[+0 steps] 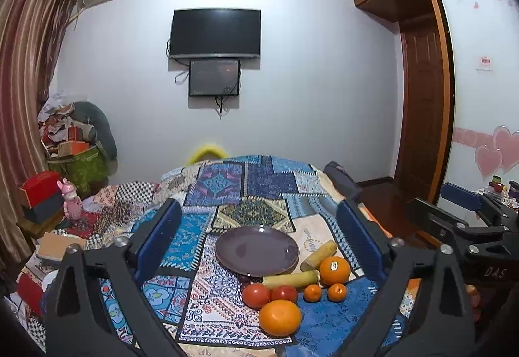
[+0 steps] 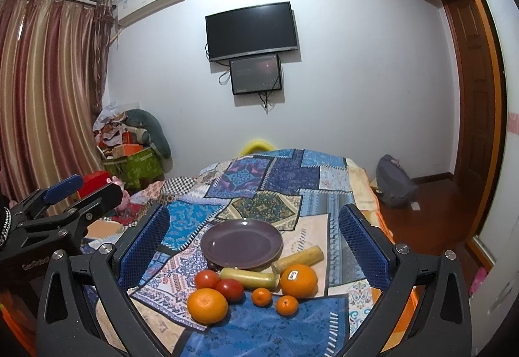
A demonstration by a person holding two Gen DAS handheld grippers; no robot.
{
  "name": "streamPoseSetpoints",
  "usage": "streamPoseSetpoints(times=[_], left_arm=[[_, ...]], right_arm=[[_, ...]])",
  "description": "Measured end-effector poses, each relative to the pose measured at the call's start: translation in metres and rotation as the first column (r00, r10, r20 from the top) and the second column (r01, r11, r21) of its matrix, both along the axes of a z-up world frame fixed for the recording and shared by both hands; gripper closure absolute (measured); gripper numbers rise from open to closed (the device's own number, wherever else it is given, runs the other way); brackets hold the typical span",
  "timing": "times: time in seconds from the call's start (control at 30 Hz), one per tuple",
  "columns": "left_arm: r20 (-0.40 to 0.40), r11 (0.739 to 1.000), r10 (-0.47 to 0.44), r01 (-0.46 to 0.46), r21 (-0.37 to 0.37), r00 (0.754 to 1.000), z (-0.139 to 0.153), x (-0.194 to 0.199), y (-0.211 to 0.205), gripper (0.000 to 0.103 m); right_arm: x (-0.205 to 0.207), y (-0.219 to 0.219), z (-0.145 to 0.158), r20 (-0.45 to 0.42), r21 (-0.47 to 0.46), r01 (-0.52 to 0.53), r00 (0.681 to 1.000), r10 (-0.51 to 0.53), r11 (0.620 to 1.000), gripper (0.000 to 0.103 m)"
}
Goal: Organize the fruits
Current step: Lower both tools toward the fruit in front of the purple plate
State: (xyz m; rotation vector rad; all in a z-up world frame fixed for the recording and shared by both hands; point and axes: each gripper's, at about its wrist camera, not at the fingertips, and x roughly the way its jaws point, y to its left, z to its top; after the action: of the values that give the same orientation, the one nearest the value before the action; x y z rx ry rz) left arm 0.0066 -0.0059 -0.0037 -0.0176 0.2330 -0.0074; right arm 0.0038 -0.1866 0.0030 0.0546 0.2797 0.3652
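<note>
Both claws are seen released and empty, their blue pads standing wide apart with nothing between them. The left claw [image 1: 258,237] and the right claw [image 2: 254,238] are each held back from the fruit, tilted slightly downward, so the whole cluster lies ahead of and below the pads — in the lower centre of each frame, on the patchwork cloth [image 2: 259,188] spread over the bed.

The purple plate [image 2: 241,243] sits empty just behind the fruit. From the left wrist view the cluster falls right of centre; from the right wrist view it falls close to centre, so the right claw is judged the better aligned of the two, though neither is clearly nearer.

The fruit is packed tightly:
- a large orange [image 2: 207,305] nearest the camera, at the lower left of the group;
- two red tomatoes [image 2: 219,284] touching each other just behind it;
- two small tangerines [image 2: 274,301] side by side;
- a second large orange [image 2: 298,280] bearing a sticker, to the right;
- two pale yellow-green stalk-like pieces [image 2: 249,277] — what they are cannot be told — one lying left to right against the plate's near rim, the other slanting up to the right.

The nearest orange looks round, smooth and free on its near side — judged the easiest first pick.
</note>
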Motion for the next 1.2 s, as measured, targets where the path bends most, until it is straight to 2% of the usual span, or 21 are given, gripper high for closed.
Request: streamPoseSetpoints(times=[0.17,0.23,0.4,0.63,0.87,1.1,1.2], left_arm=[[-0.097,1.0,-0.012,0.01,-0.025,0.995,-0.016,0.02,0.005,0.022],[-0.151,0.999,-0.032,0.026,-0.036,0.988,-0.025,0.031,0.007,0.034],[-0.252,0.999,-0.041,0.033,-0.037,0.967,-0.048,0.053,0.006,0.041],[-0.371,0.998,-0.066,0.064,-0.016,0.926,-0.088,0.075,-0.001,0.041],[-0.504,0.995,-0.102,0.098,-0.034,0.858,-0.133,0.093,-0.007,0.041],[-0.588,0.99,-0.135,0.126,-0.056,0.797,-0.164,0.106,-0.015,0.04],[-0.611,0.989,-0.149,0.131,-0.074,0.778,-0.174,0.112,-0.017,0.035]], right_arm=[[0.007,-0.003,-0.01,-0.039,-0.01,0.004,0.999,-0.005,1.0,0.008],[0.012,-0.004,-0.016,-0.066,-0.013,0.004,0.998,-0.005,1.0,0.011],[0.023,-0.008,-0.032,-0.129,-0.019,-0.003,0.992,0.0,1.0,0.02],[0.037,-0.012,-0.056,-0.218,-0.049,-0.01,0.976,-0.001,0.999,0.033],[0.051,-0.013,-0.085,-0.327,-0.08,-0.021,0.945,-0.006,0.997,0.036],[0.06,-0.013,-0.11,-0.401,-0.109,-0.047,0.916,0.0,0.993,0.036],[0.064,-0.013,-0.118,-0.423,-0.114,-0.056,0.906,0.002,0.992,0.036]])
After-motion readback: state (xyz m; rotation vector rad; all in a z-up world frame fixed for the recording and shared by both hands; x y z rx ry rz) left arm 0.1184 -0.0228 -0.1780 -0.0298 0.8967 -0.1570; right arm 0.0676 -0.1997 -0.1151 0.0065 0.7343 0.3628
